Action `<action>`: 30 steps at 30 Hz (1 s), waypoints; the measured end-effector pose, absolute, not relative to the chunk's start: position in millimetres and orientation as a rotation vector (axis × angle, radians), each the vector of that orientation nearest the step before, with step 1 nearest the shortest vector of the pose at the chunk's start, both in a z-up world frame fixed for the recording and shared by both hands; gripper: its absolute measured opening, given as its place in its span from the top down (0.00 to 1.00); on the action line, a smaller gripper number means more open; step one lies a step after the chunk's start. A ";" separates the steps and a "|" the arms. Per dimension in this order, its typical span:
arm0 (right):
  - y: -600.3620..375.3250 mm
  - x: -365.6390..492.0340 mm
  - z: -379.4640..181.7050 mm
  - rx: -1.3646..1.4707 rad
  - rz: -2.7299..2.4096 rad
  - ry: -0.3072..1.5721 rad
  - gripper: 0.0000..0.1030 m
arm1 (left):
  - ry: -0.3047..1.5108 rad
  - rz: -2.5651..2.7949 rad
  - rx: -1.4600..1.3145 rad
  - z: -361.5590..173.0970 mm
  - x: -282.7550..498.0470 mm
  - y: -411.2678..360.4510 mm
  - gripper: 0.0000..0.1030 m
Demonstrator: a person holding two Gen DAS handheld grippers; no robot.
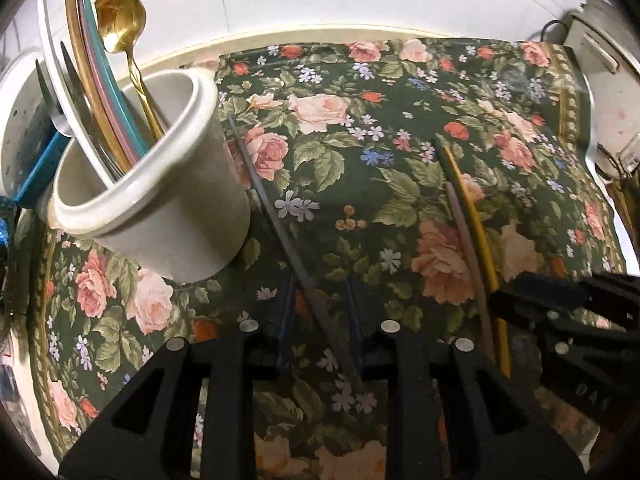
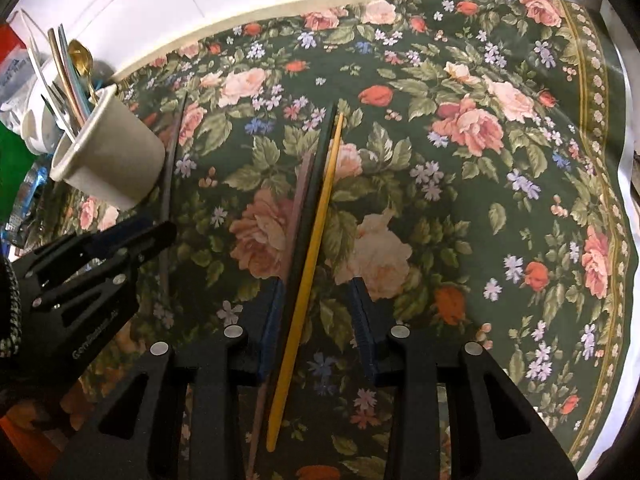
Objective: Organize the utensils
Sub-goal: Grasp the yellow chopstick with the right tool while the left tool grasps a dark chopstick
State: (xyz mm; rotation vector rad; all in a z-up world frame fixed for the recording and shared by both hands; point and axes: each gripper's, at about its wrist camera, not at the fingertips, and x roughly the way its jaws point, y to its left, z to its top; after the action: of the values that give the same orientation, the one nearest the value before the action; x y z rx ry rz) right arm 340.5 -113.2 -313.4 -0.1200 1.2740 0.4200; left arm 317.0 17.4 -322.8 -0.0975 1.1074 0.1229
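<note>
- The tablecloth (image 2: 460, 184) is woven cloth, matt, printed with roses on dark green.
- The utensil holder (image 1: 180, 200) looks like glazed ceramic, cream, smooth with a soft sheen.
- The gold spoon (image 1: 120, 16) in it is polished metal, glossy.
- The yellow chopstick (image 2: 312, 256) looks like smooth matt plastic.
- The dark chopstick (image 1: 276, 216) is dull.
- The left gripper (image 1: 320, 320) and right gripper (image 2: 316, 320) are matt black plastic with shiny round metal fasteners; their inner pads are ribbed blue.

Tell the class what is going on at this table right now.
A person holds two grippers over loose chopsticks on a floral tablecloth. The left gripper, open, straddles a dark chopstick. The right gripper, open, sits around a yellow chopstick and its neighbours. The white utensil holder already holds a gold spoon and more.
</note>
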 end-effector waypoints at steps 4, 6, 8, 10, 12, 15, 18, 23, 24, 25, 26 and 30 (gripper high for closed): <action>-108.2 336.5 -316.4 -0.154 0.407 1.238 0.82 | 1.103 0.138 -0.110 -328.9 320.3 21.9 0.87; -109.7 336.0 -316.8 -0.157 0.399 1.226 0.85 | 1.097 0.129 -0.117 -329.1 320.6 23.3 0.89; -113.5 336.3 -317.3 -0.154 0.386 1.219 0.86 | 1.099 0.097 -0.134 -328.7 319.8 23.1 0.90; -116.1 335.8 -318.9 -0.169 0.368 1.213 0.95 | 1.104 0.054 -0.143 -328.2 317.1 20.2 0.92; -117.6 335.6 -318.4 -0.171 0.365 1.212 0.95 | 1.112 0.018 -0.134 -327.4 313.2 14.0 0.93; -118.3 336.6 -317.5 -0.177 0.351 1.217 0.96 | 1.140 -0.066 -0.121 -326.6 305.2 1.6 0.95; -125.0 336.8 -316.2 -0.190 0.317 1.217 0.96 | 1.166 -0.148 -0.085 -324.4 291.0 -14.1 0.95; -154.0 336.9 -310.1 -0.155 0.276 1.228 0.97 | 1.214 -0.291 -0.037 -323.9 271.8 -37.0 0.95; -159.1 336.6 -308.3 -0.144 0.272 1.231 0.97 | 1.225 -0.317 -0.033 -323.9 270.2 -40.4 0.95; -163.2 336.2 -306.8 -0.135 0.272 1.234 0.97 | 1.232 -0.331 -0.027 -324.2 269.6 -43.3 0.95; -164.9 335.5 -305.6 -0.129 0.272 1.235 0.97 | 1.239 -0.343 -0.014 -324.3 269.3 -46.6 0.94; -171.5 331.0 -302.1 -0.151 0.238 1.230 0.97 | 1.263 -0.348 0.009 -324.3 280.0 -50.7 0.93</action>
State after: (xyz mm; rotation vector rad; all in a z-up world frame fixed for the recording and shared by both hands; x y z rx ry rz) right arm 331.0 -171.5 -302.1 -0.1508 1.2304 0.2382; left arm 280.0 -50.7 -324.3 0.0090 1.2629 -0.3479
